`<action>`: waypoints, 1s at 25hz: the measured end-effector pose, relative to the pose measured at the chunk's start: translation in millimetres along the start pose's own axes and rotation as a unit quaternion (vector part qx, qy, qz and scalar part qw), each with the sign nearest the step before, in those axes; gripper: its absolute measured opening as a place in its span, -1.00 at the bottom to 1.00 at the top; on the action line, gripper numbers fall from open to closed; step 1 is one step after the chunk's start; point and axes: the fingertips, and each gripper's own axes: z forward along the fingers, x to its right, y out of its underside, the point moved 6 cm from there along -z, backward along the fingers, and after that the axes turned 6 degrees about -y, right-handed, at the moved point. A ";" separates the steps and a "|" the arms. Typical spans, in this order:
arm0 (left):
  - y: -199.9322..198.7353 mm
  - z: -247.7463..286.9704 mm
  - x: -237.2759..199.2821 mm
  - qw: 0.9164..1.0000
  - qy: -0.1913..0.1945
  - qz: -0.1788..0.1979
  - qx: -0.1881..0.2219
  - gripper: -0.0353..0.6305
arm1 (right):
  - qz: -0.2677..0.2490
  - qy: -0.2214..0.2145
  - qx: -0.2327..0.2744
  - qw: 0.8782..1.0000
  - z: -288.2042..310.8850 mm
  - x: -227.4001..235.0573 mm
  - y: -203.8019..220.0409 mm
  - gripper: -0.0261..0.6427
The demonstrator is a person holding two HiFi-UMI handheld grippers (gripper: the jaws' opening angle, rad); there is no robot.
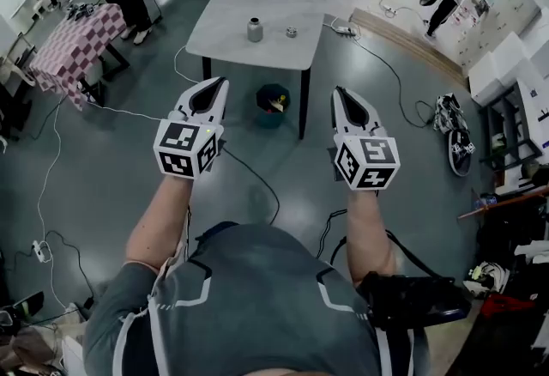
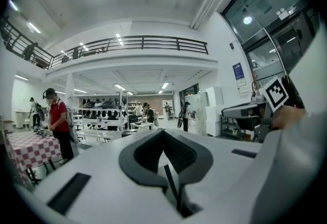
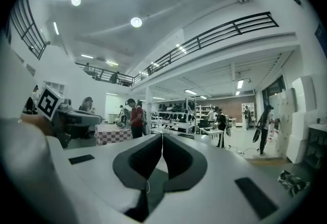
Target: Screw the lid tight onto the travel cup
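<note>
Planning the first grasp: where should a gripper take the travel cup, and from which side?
Grip the travel cup round its body, likely coming level from the near edge of the table: it stands upright and that side looks clear.

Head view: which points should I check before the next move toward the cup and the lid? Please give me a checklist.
1. Cup stands upright on the table: ok.
2. Lid lies beside the cup, apart from it, free to pick: ok.
3. Left gripper and right gripper are empty: ok.
4. Jaws open for a grasp: not ok, both are shut.
5. Grippers at the table: not ok, they hang over the floor, short of it.
6. Floor path free: cannot tell; cables and a bin lie near the table.
</note>
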 end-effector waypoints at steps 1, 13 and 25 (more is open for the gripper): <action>1.5 0.9 2.5 1.000 -0.002 -0.001 -0.001 -0.87 | -0.002 -0.002 0.001 1.000 -0.6 3.2 0.5 -0.83; 10.2 60.0 -27.4 1.000 0.021 -0.011 0.010 -0.87 | -0.012 -0.011 -0.002 1.000 62.1 21.8 3.5 -0.83; 10.9 170.8 -143.1 0.997 0.068 -0.016 0.026 -0.87 | -0.026 0.015 -0.016 0.999 205.5 22.4 -11.2 -0.83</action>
